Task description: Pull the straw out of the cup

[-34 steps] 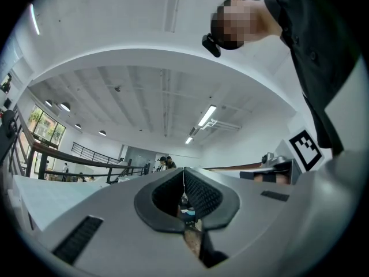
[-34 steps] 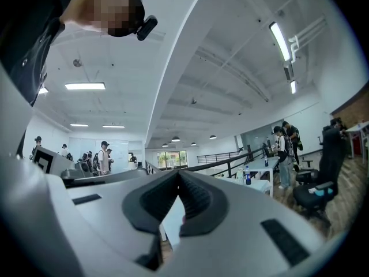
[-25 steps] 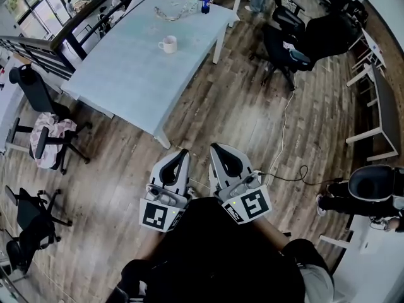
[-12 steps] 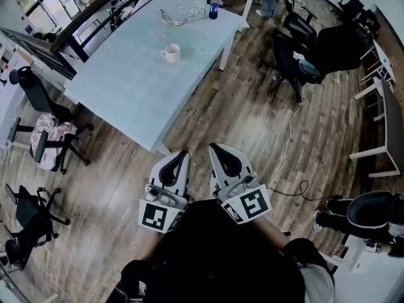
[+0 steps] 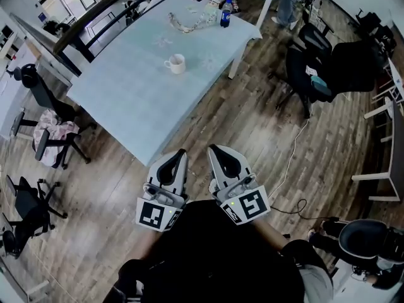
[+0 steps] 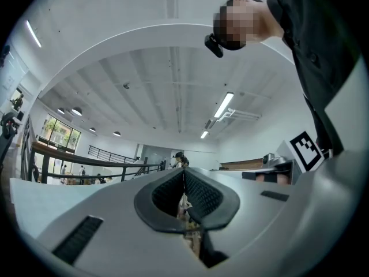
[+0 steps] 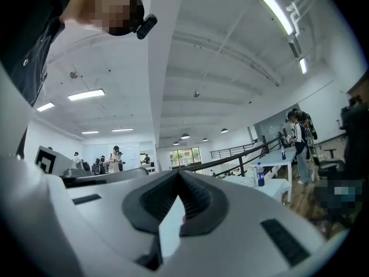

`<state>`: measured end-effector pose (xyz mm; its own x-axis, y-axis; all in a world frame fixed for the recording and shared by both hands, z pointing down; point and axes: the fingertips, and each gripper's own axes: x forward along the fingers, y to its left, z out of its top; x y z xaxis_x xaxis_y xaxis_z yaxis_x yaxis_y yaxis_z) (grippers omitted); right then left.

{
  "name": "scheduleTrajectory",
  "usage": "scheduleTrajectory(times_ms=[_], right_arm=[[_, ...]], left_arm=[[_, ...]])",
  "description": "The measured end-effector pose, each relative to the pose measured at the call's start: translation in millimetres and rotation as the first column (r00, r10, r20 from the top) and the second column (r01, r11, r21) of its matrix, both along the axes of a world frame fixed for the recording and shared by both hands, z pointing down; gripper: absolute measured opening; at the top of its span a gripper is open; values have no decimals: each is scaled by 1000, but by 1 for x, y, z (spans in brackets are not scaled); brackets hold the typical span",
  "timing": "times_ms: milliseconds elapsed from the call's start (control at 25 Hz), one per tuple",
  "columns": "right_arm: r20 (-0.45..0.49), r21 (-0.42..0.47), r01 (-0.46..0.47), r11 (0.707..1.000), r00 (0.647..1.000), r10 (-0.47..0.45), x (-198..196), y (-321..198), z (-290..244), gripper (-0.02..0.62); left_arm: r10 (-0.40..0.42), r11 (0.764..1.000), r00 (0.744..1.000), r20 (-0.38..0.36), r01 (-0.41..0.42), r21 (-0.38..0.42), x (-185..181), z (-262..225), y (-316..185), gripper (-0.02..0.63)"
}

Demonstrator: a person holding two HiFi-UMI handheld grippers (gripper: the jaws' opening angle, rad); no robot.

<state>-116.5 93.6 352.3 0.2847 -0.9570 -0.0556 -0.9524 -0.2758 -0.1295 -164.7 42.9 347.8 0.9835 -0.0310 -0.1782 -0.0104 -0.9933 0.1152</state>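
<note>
Left gripper (image 5: 179, 153) and right gripper (image 5: 215, 149) press their ribbed black jaws together, pinching nothing. Only the head view shows the white handled cup (image 5: 176, 63), upright on the pale rectangular table (image 5: 132, 90), well apart from them across plank flooring (image 5: 252, 125). The straw is too small to make out.

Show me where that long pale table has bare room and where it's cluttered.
Bare: the near half of the table, from the white mug to the near corner, plus the strip left of the mug. Crowded: the far end, where the drink bottle and a tangled cord lie.
</note>
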Motion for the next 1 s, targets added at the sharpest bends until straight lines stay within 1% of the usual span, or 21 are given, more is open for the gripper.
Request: scheduleTrajectory(times_ms=[240,600,720,840,1000], right_arm=[[4,5,51,999,999,-51,54,-6,-3,9],[10,17,119,993,993,-119,144,-7,-7,9],[6,21,137,990,991,-137,167,-6,-7,9],[-2,25,134,991,991,-134,186,-8,-7,9],[7,32,115,993,993,-116,202,-5,-8,9]], left_arm=[[-33,999,999,4,33,-2,57,-2,2,14],[-125,992,992,-4,125,4,141,-9,-3,14],[-157,988,988,-10,157,5,160,-10,-5,14],[-180,984,984,-19,180,3,175,-11,-8,14],[-170,985,985,-13,170,2,188,-11,-5,14]])
